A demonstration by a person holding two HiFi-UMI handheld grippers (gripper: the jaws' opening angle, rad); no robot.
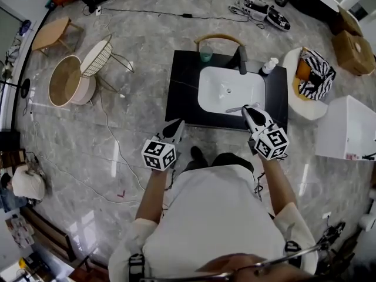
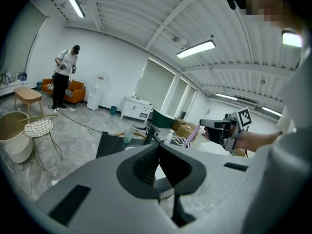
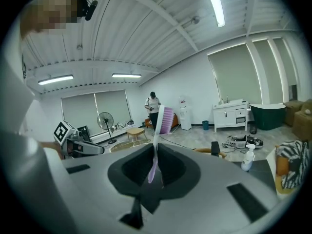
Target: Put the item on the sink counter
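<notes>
Off to the left of both pairs of fingers, a wire chair (image 1: 97,57) and a round tub (image 1: 66,81) stand on the marble floor, well apart from anything being handled.

The left gripper (image 1: 176,127) is held out low in front of the person. Its fingers (image 2: 146,165) are pressed together with nothing between them. Their tips are at the near left edge of the black counter (image 1: 182,93).

Beyond those fingers and to their right, the white sink (image 1: 229,90) is sunk into the counter. At the far side of it are a cup (image 1: 205,53), a dark tap (image 1: 242,59) and a pump bottle (image 1: 269,65).

The right gripper (image 1: 248,110) reaches over the counter's near edge, just past the sink's rim. Its fingers (image 3: 168,167) are clamped on the handle of a toothbrush (image 3: 157,135). The handle is pinched low down between them, and the purple bristle head stands clear beyond the fingertips. From overhead the toothbrush (image 1: 235,108) pokes out to the left of those fingertips, above the sink's near edge. It is in the air and is not lying on the counter.

Further right of the right fingers are a white seat with a striped cloth (image 1: 315,74) and a white box (image 1: 346,128).
</notes>
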